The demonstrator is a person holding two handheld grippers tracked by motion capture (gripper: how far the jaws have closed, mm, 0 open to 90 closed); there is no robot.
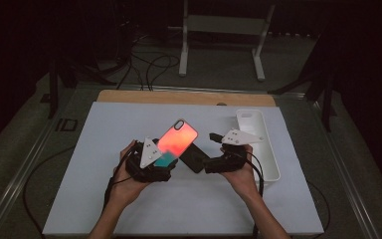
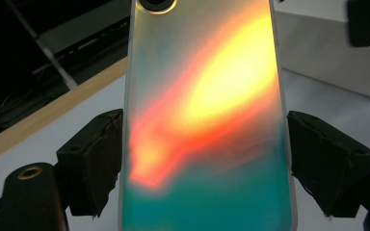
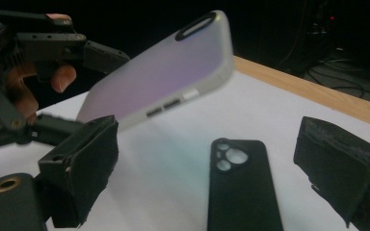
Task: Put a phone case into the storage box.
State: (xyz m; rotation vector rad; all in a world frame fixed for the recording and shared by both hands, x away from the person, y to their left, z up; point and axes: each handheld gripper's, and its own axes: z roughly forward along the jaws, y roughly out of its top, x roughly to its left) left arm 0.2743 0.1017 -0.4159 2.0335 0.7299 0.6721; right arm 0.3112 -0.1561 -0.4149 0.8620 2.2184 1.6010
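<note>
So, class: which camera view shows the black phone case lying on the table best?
The right gripper view: the black phone case lies flat on the white table between the open jaws, camera cutouts plain. In the high view the case is small, dark and partly hidden under the iridescent phone case.

Iridescent phone case (image 2: 207, 125): smooth, glossy plastic, shimmering orange to teal, with frosted translucent edges. Black phone case (image 3: 243, 187): matt, rubbery-looking plastic. White tray (image 1: 261, 144): smooth plastic, faint sheen. Table cover (image 1: 129, 129): matt white sheet; wooden strip (image 1: 179, 97) along the far edge. Gripper pads (image 3: 84, 168): rough, black, foam-like.
</note>
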